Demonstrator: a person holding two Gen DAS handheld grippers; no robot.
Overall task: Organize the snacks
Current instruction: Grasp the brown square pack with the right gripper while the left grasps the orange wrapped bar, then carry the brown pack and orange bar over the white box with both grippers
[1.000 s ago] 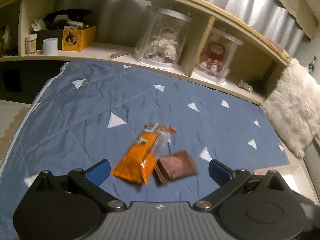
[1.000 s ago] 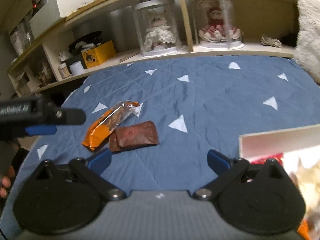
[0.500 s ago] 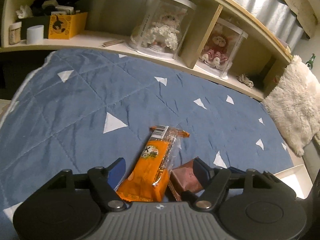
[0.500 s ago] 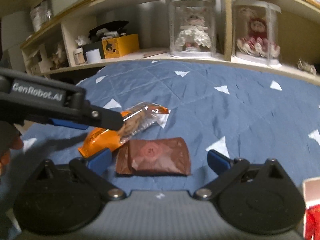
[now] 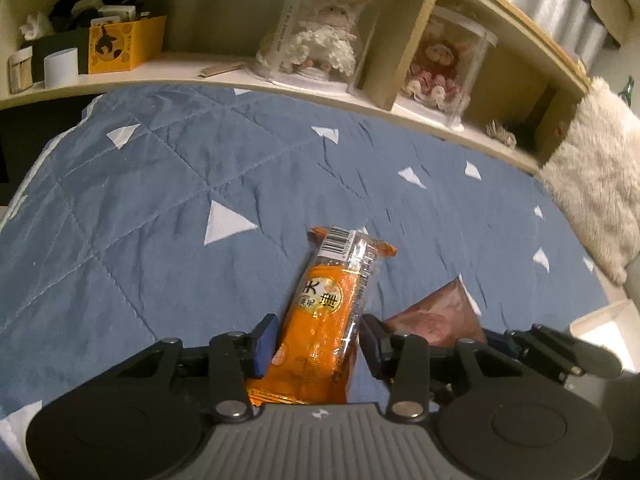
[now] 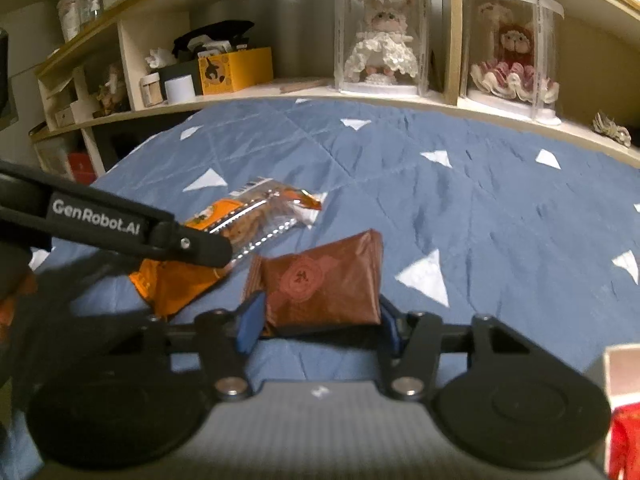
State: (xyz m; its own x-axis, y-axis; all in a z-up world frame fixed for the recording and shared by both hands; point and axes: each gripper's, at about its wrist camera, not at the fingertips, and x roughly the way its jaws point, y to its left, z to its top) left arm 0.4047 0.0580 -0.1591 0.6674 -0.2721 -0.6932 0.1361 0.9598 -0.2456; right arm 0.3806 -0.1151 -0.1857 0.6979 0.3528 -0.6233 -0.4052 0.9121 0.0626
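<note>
Surface: blue quilt (image 5: 168, 216) with white triangles, shelf (image 6: 280, 92) behind
Left gripper (image 5: 316, 340): jaws closed in on orange snack pack (image 5: 328, 312), pads touching both long sides near its lower end
Orange pack position: lengthwise between the fingers, barcode end pointing away, still resting on quilt as far as can be told
Right gripper (image 6: 316, 320): jaws closed on brown snack packet (image 6: 324, 280), pads at its two near corners
Brown packet position: just beside orange pack, near edge in the jaws, far end tilted up off the quilt
Destination: white box (image 5: 600, 320) at right edge, partly in view, red contents visible in right wrist view
Step in hand: both grasps made, lift not yet clear
Next move: raise both packs clear of quilt, carry right toward box, keep grippers from colliding since packs lie close
Risk: slippery wrappers, thin grip near edges
</note>
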